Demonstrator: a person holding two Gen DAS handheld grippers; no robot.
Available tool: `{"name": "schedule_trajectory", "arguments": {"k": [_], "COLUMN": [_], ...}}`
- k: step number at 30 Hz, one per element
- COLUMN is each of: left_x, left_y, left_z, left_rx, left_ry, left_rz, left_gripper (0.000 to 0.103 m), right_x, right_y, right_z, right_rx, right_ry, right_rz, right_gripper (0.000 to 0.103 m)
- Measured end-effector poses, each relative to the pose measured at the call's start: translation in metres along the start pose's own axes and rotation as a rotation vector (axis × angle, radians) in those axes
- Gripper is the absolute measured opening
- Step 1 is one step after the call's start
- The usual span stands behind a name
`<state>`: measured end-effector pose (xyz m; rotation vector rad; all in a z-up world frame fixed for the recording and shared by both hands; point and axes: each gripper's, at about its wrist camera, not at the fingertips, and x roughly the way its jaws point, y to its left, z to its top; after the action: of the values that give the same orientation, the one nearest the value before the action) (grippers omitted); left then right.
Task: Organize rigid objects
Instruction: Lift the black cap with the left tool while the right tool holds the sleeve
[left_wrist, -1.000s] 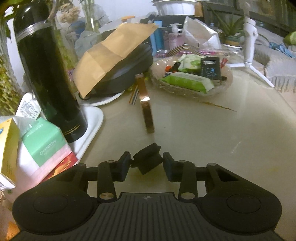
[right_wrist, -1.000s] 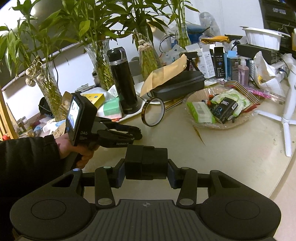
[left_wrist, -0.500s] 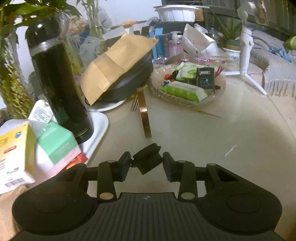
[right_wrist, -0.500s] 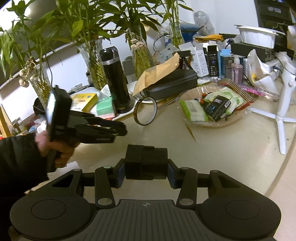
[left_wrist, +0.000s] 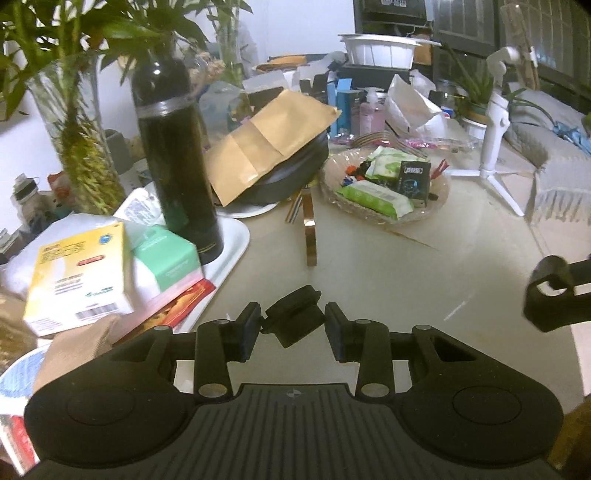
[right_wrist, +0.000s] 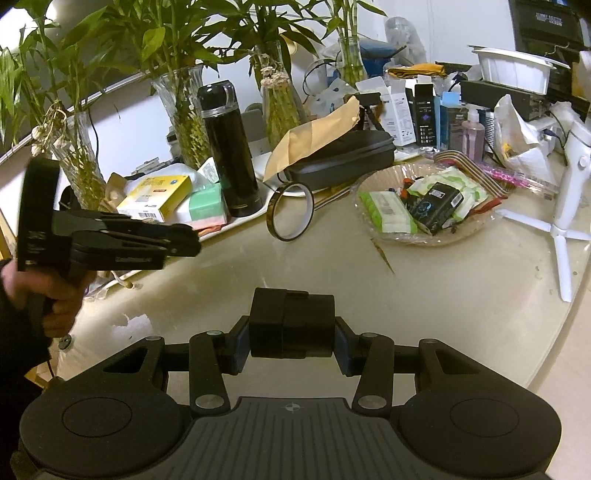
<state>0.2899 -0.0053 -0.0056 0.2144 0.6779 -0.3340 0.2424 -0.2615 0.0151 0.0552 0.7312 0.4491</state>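
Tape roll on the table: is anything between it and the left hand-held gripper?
Nothing visible: only bare table lies between the tape roll and the left hand-held gripper. However, that gripper is shut on a small black part, so its jaws are occupied.

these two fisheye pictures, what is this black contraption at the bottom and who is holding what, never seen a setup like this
There is no robot. A person holds a hand-held clamp with two fingers in each hand, and a camera on each looks out along its fingers.

The left-hand view shows the left gripper with a small black part sitting between its fingers. The right-hand view shows the right gripper shut on a black block; the hand at its left edge holds the other clamp.

On the pale table stand a black flask, a tape ring on edge, a basket of packets, a dark case under a brown envelope, and vases of bamboo.
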Motion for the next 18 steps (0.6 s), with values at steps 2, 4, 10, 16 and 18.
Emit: {"name": "schedule_trajectory", "arguments": {"k": [2, 4, 10, 16, 18], "left_x": [-0.01, -0.021, -0.049, -0.072, -0.079], "left_y": [0.0, -0.002, -0.011, -0.024, -0.028], "left_z": [-0.001, -0.002, -0.007, -0.013, -0.014], "left_rx": [-0.014, -0.019, -0.01, 0.009, 0.016], "left_ry": [-0.005, -0.011, -0.015, -0.018, -0.024], "left_rz": [-0.004, -0.005, -0.004, -0.01, -0.009], "left_gripper": [0.038, 0.038, 0.038, 0.038, 0.038], "right_x": [0.0, -0.001, -0.009, -0.021, -0.024], "right_y": [0.002, 0.005, 0.015, 0.022, 0.024], "right_z": [-0.001, -0.002, -0.009, -0.016, -0.019], "right_rx": [-0.002, -0.005, -0.007, -0.004, -0.002], "right_ry": [-0.004, -0.008, -0.014, -0.031, -0.035], "right_rz": [0.0, 0.005, 0.015, 0.039, 0.048], "right_gripper": [0.048, 0.048, 0.048, 0.048, 0.048]}}
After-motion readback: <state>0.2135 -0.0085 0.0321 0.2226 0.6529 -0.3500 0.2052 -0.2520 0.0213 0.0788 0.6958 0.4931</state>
